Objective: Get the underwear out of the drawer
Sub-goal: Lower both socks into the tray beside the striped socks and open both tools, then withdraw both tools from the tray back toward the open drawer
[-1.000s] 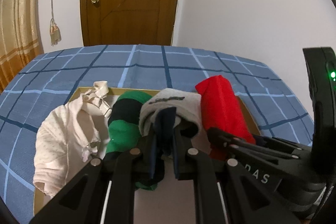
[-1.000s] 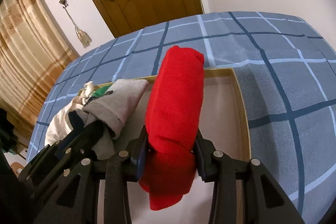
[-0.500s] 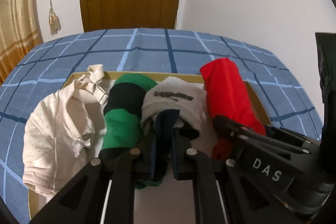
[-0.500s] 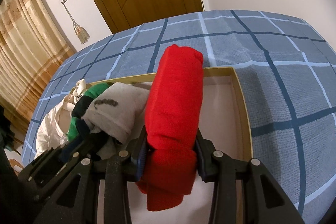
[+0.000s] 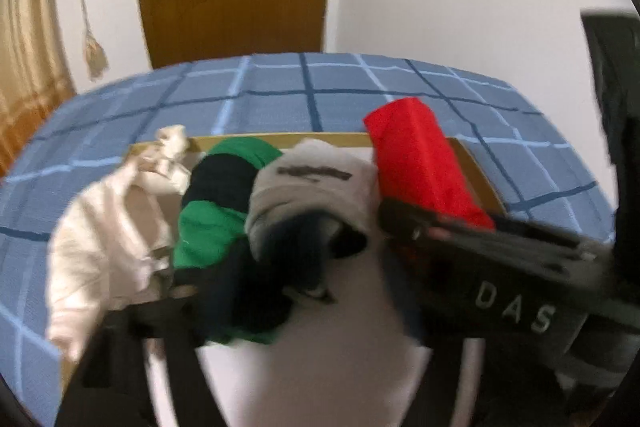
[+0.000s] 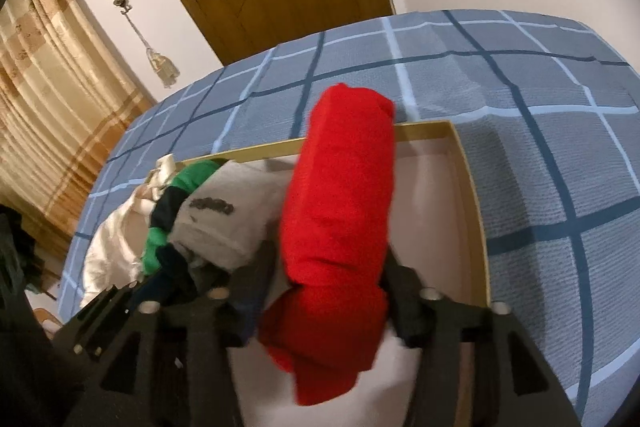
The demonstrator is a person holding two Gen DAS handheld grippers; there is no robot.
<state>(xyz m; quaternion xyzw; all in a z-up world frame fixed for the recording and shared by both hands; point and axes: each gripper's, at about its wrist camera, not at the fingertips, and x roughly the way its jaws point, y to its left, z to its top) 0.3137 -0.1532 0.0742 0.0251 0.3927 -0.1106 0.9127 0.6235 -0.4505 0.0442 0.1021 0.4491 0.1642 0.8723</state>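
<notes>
In the left wrist view a cream garment [image 5: 104, 247] hangs over the left rim of the shallow drawer [image 6: 472, 187], which lies on the plaid-covered bed [image 6: 520, 107]. Next to it sits a green and navy roll [image 5: 208, 227], then a grey roll of underwear [image 5: 312, 187].

The left gripper [image 5: 288, 299] is blurred. Its fingers have just been opening and now stand spread wide, with the grey roll's dark navy end lying loose between them, not pinched.

At the right, the red roll [image 6: 340, 195] lies inside the drawer with its far end on the back rim. The right gripper [image 6: 328, 275] has just been opening too, and its fingers flank the roll's near end without clearly squeezing it.

Nothing is out of the drawer. Each hand probably needs a fresh, deeper hold across the roll's full thickness, not on a loose flap. Each roll should then go straight up over the rim so it neither unrolls nor drags its neighbour.
</notes>
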